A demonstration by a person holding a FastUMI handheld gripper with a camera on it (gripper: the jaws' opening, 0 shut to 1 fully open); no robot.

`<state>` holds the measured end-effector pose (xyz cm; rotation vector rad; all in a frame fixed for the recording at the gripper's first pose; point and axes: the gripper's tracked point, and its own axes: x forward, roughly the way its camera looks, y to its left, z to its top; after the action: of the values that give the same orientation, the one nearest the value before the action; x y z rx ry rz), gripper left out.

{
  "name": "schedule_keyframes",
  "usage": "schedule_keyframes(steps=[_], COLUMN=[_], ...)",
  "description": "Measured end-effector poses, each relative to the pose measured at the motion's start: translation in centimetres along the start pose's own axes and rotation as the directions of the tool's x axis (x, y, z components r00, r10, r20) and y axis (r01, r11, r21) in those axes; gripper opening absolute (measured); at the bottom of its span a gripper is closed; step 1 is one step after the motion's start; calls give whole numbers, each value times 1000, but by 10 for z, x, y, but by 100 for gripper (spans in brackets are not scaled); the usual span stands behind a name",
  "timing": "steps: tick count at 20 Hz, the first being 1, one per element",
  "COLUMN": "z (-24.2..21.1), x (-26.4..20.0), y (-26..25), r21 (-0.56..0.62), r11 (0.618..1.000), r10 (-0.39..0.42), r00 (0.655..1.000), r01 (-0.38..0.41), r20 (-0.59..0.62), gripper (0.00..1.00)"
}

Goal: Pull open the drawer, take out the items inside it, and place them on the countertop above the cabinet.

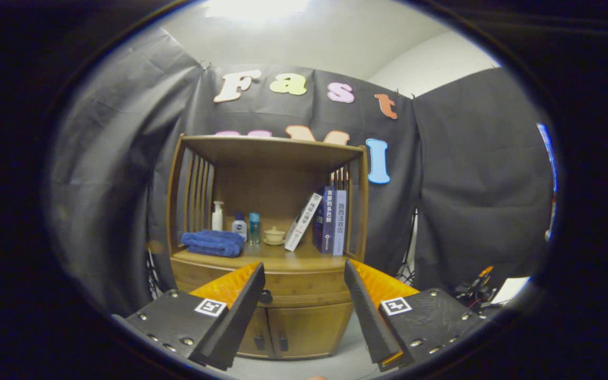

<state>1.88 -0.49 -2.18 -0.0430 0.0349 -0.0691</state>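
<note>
A wooden cabinet (267, 248) stands against the black cloth wall, some way ahead of my fingers. Its drawer (304, 291) sits shut under the countertop (288, 257), and its dark round knob (265, 296) peeks out just beside my left fingertip. Two small doors (296, 330) lie below the drawer. My gripper (304, 274) is open, with orange-backed black fingers (240, 306) spread wide and nothing between them. The drawer's contents are hidden.
On the countertop lie a folded blue towel (212, 243), a white pump bottle (218, 216), two small bottles (246, 227), a small lidded cup (274, 235) and several books (325, 219) leaning at the right. Dark gear and a white sheet (486, 289) sit low at the right.
</note>
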Motion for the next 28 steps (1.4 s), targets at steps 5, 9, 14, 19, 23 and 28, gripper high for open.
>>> schedule_keyframes(steps=[5,9,14,19,23,28], z=[-15,-62,-116,-164,-202,-207], x=[38,72,120,165,188,202], y=[25,56,88,103,113,112], r21=[47,83,175,177,159,174], r11=[998,991,974,974,976,977], r10=[42,104,160,179,194,173], r00=[998,994,982,963,929,934], r01=[-44,-101,-140,-144,-150,-123], r20=[36,-31,-104,-202,-314,-314], gripper=[91,91,91,89,78,66])
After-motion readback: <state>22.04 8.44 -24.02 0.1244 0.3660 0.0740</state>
